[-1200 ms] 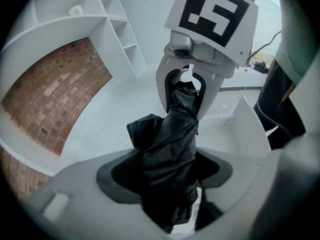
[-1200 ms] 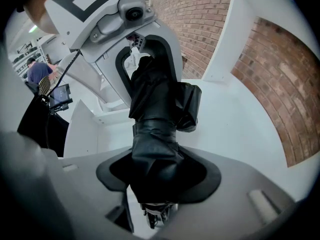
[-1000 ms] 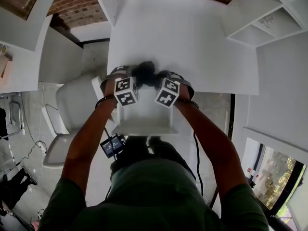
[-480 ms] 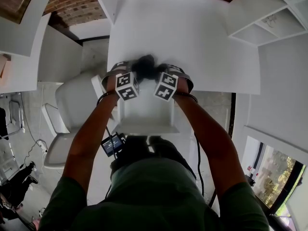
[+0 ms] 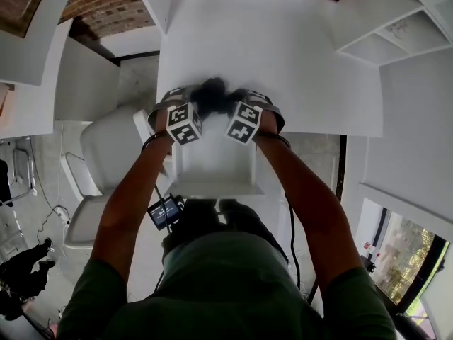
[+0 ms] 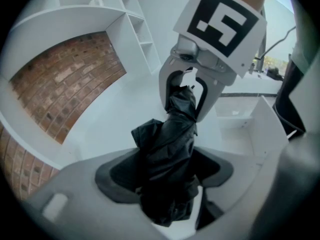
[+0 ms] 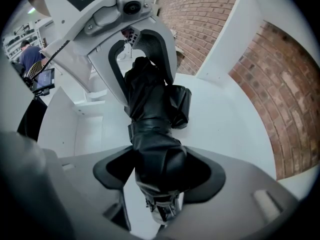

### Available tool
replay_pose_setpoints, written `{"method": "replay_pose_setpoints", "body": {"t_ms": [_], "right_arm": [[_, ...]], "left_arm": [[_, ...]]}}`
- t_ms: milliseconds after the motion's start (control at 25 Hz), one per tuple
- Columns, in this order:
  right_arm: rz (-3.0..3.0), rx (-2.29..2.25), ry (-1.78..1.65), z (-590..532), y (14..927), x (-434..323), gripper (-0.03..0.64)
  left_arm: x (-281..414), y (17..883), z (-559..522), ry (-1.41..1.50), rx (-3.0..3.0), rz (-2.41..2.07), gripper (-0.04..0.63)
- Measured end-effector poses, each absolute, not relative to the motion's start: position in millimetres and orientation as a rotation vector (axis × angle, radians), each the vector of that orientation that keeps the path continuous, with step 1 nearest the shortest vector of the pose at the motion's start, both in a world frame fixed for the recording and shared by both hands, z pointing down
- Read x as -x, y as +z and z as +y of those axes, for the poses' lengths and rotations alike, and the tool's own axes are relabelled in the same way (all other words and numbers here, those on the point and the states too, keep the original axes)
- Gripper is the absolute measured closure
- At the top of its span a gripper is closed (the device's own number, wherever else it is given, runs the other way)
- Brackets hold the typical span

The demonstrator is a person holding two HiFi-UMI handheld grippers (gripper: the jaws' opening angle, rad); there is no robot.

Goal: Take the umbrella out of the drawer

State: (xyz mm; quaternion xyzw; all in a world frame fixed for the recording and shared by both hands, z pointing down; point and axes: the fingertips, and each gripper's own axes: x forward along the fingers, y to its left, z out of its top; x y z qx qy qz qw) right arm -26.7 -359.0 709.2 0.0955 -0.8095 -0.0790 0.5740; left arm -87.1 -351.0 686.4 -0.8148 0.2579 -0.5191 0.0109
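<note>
Green shirt cloth (image 5: 226,282) fills the bottom of the head view, and two bare forearms reach up the frame from it. Above them, at frame centre, one white drawer (image 5: 212,187) stands pulled out from under the white counter (image 5: 283,55).

Two hand-held grippers meet just beyond the drawer, each with a marker cube (image 5: 183,123). One black folded umbrella (image 5: 211,94) runs between them, out of the drawer and over the counter's near edge; whether it rests on the surface I cannot tell.

The left hand-held gripper (image 6: 167,176) has one end of the umbrella between its jaws. These have just eased slightly wider, yet the crumpled fabric fills the gap and lies against both dark pads.

The right hand-held gripper (image 7: 160,174) straddles the other, strapped end, whose pale tip pokes toward the camera. Its jaws have just been opening and stand wide, with the umbrella between them but no longer squeezed.

Farther off, one white shelf unit (image 5: 396,30) sits at upper right and brick wall (image 5: 113,6) at upper left.
</note>
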Motion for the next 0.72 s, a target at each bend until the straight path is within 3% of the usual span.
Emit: {"method": "replay_pose_setpoints", "body": {"t_ms": [320, 480, 720], "right_arm": [[-1.914, -0.286, -0.156, -366.2, 696.3, 21.2, 0.336], [-1.92, -0.291, -0.165, -364.3, 689.3, 17.5, 0.344], [-1.918, -0.268, -0.159, -355.0, 681.7, 13.2, 0.333]], "left_arm": [[91.9, 652.7, -359.2, -1.52, 2.518, 0.883, 0.342], [96.1, 630.1, -363.2, -1.455, 2.498, 0.953, 0.41], [104.7, 608.2, -359.7, -1.434, 2.485, 1.002, 0.426]]}}
